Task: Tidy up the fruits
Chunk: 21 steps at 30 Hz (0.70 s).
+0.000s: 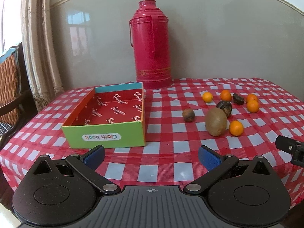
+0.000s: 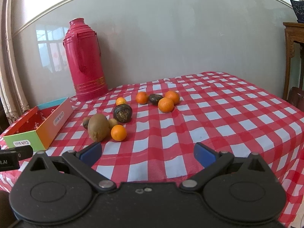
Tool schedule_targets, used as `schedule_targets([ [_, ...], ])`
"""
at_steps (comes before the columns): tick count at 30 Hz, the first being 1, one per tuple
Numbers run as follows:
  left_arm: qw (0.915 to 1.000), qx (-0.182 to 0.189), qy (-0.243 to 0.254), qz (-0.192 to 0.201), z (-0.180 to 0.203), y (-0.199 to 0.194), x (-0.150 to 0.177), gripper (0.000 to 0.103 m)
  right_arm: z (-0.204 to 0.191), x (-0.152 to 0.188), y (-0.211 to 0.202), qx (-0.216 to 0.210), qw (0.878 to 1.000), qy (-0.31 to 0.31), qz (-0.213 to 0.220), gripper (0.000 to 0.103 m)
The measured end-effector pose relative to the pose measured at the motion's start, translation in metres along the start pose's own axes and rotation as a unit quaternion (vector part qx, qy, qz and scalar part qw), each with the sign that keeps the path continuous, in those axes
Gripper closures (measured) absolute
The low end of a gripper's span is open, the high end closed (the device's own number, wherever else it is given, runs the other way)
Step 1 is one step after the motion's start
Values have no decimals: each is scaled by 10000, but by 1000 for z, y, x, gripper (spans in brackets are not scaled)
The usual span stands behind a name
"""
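Fruits lie scattered on the red-and-white checked tablecloth (image 1: pixel 161 152), all of them to the right of the cardboard box (image 1: pixel 106 131) and none inside it. Tallest thing on the table is the crimson thermos flask (image 1: pixel 152 45), standing upright at the back against the grey wall. The box comes next: open-topped, its green front wall carrying an upside-down "Cloth book" label, an orange side wall, and a red printed lining that shows bare.

Among the fruits, the kiwi (image 1: pixel 216 121) is the biggest, brown and fuzzy, near the front of the group. Just beside it on the right sits a mandarin (image 1: pixel 236 127). Behind the kiwi is a dark, wrinkled round fruit (image 1: pixel 224 108) whose kind I cannot tell; a second dark one (image 1: pixel 238 98) lies farther back between oranges. Two mandarins (image 1: pixel 252 103) touch each other at the far right, and two more (image 1: pixel 226 95) (image 1: pixel 207 96) sit along the back. A small brown fruit (image 1: pixel 188 115) rests apart on the left, between the box and the kiwi; the right wrist view shows another small brownish one (image 2: pixel 113 122) tucked behind the kiwi.

Both claws are released: the left gripper (image 1: pixel 151 155) hovers low before the box with blue pads spread wide and nothing between them, and the right gripper (image 2: pixel 148 152) hangs equally spread in front of the fruits.
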<state>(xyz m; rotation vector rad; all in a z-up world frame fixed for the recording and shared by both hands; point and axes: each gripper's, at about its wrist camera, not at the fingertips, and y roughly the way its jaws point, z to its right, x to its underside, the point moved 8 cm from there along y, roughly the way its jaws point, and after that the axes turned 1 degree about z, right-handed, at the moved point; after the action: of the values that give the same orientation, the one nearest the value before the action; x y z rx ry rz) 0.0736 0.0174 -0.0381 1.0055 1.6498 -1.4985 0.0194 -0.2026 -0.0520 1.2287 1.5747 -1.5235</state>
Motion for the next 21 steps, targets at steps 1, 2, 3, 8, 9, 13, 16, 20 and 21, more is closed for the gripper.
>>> schedule_targets([
  [1,10000,-2,-6,-21,0,1,1,0,0,0,0,-23,10000,0,-5,5],
  [2,10000,1,-15,-52,0,2,2,0,-1,0,1,-19,10000,-14,-16,5],
  [3,10000,-3,-17,-75,0,3,4,0,-2,1,2,-2,10000,-41,-33,5],
  [8,9999,-15,26,-132,3,4,8,0,-7,3,4,1,9998,-194,-92,5],
  [9,9999,-8,33,-138,4,4,9,0,-8,3,4,-12,9997,-213,-110,5],
  [13,9999,21,62,-129,6,2,8,0,-13,4,7,-35,9994,-311,-166,5],
  [16,9999,36,77,-135,6,2,9,0,-17,5,7,-53,9990,-404,-173,5],
  [20,9999,26,65,-151,5,2,9,0,-20,6,7,-56,9987,-469,-178,5],
  [21,9999,24,57,-154,5,2,9,0,-20,5,7,-63,9988,-461,-179,5],
])
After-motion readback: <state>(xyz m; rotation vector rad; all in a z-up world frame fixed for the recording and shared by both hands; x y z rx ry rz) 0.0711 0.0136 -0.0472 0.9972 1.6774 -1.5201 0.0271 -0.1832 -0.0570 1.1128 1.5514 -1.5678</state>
